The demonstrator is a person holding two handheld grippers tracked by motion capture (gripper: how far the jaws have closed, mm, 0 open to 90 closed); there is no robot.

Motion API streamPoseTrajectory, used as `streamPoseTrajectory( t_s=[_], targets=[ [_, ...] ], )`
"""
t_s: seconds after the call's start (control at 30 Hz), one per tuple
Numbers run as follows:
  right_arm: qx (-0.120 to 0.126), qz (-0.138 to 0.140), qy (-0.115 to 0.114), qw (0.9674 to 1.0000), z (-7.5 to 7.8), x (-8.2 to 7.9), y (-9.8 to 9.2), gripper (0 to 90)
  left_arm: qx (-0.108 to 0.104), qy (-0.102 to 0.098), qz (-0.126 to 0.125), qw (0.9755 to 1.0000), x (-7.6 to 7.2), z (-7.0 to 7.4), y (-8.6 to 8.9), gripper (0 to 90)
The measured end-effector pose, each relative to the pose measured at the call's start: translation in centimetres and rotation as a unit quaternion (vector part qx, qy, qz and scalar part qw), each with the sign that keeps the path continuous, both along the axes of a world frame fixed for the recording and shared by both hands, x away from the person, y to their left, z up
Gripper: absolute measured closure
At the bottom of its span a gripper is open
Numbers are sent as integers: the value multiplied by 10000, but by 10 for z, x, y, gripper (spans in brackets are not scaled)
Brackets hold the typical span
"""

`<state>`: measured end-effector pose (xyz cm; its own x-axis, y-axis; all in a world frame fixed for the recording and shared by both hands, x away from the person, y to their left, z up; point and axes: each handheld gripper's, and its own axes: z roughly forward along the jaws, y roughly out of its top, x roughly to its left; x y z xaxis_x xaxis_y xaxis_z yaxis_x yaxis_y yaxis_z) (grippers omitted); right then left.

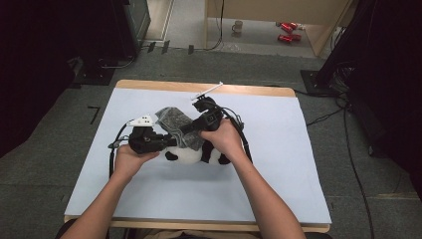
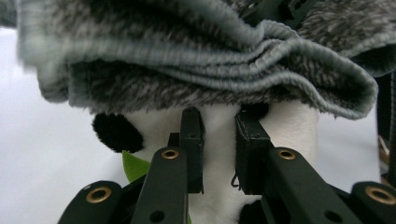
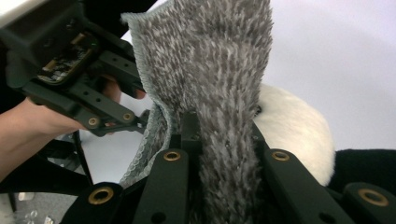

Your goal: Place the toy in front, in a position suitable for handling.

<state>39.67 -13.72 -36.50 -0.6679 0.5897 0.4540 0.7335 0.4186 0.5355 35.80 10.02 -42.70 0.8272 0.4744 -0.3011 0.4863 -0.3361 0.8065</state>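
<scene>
On the pale blue table (image 1: pixel 278 184), a fuzzy grey cloth (image 3: pixel 219 70) pinched by the right hand-held gripper (image 3: pixel 222 135), draped over a black-and-white panda toy (image 2: pixel 219 135).

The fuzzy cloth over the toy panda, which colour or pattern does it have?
The cloth is mottled grey and white with a pale edge; the right gripper view shows it best.

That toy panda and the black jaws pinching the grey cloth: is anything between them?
In the right gripper view, only the grey cloth fills the right hand-held gripper; the panda lies just behind it.
</scene>
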Motion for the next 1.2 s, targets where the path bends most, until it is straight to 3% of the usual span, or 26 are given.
streamPoseTrajectory(
  t_s=[0.13,0.4,0.53,0.8,0.97,1.03,1.13,1.2],
  targets=[
    [-156,54,-80,9998,-4,6,-3,782,58,28,11,10000,1,-2,-1,766],
    [-160,-71,133,9998,-9,24,-6,780,97,133,52,9999,2,-4,0,769],
    [-322,-229,118,9992,-9,33,-10,783,115,109,1,9999,1,-4,0,769],
    [-665,-480,354,9960,-20,52,-18,785,115,45,-118,9999,-2,-2,0,768],
    [-1017,-692,195,9922,-21,56,-20,785,82,-27,-159,9998,-4,-1,-1,767],
    [-836,-721,212,9937,-15,55,-21,786,87,-23,-124,9999,-3,-1,-1,766],
    [-435,-577,111,9973,3,47,-18,787,73,-5,-61,10000,-2,-1,0,766],
    [-321,-454,-35,9984,15,41,-14,787,71,-19,-31,10000,-1,-1,0,765]
  ],
)
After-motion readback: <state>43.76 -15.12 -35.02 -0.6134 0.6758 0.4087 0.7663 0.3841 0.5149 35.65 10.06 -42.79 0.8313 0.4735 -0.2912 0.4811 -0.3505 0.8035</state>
